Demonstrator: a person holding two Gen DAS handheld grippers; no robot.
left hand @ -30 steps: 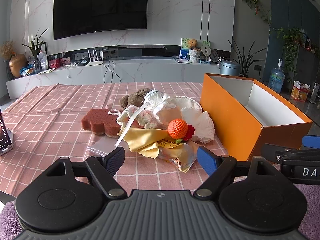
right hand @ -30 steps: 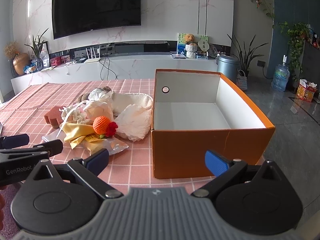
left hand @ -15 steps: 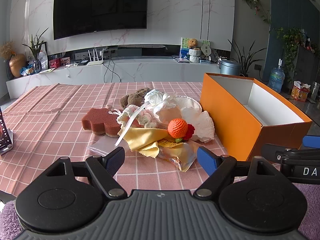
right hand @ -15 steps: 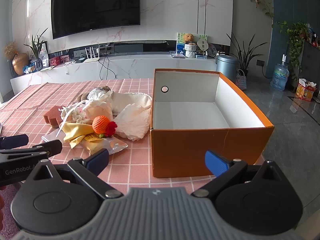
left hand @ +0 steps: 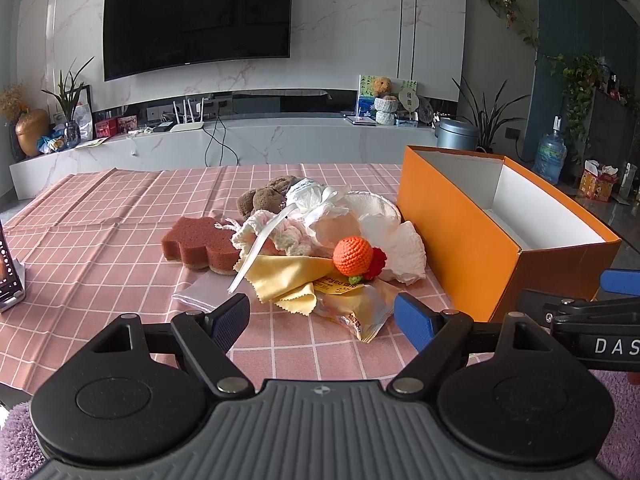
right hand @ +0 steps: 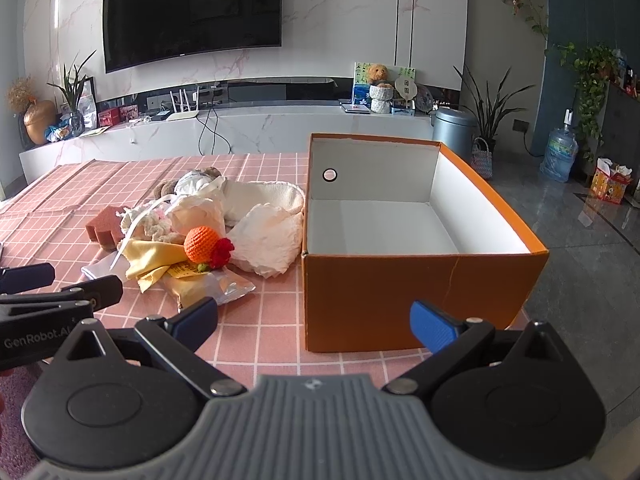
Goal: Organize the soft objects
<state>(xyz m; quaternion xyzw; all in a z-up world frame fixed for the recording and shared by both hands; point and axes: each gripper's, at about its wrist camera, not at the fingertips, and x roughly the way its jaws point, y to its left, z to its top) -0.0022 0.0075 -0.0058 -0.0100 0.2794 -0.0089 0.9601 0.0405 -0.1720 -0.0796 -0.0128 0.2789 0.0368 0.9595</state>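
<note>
A pile of soft things lies on the pink checked tablecloth (left hand: 100, 232): a brown sponge (left hand: 198, 246), an orange crochet ball (left hand: 353, 256) with a red flower, a yellow cloth (left hand: 288, 276), white cloths (left hand: 396, 240), a brown plush (left hand: 264, 198) and a snack packet (left hand: 356, 308). An empty orange box (right hand: 420, 280) stands right of the pile. My left gripper (left hand: 322, 316) is open and empty, just short of the packet. My right gripper (right hand: 314, 320) is open and empty before the box's near wall; the ball shows there too (right hand: 202, 244).
A phone on a stand (left hand: 10, 276) sits at the table's left edge. The right gripper's arm (left hand: 580, 312) shows at the right of the left wrist view. A TV console (left hand: 240, 144) lies behind the table.
Both grippers have barely moved. The right wrist view has shifted very slightly. Nothing was taken hold of.
</note>
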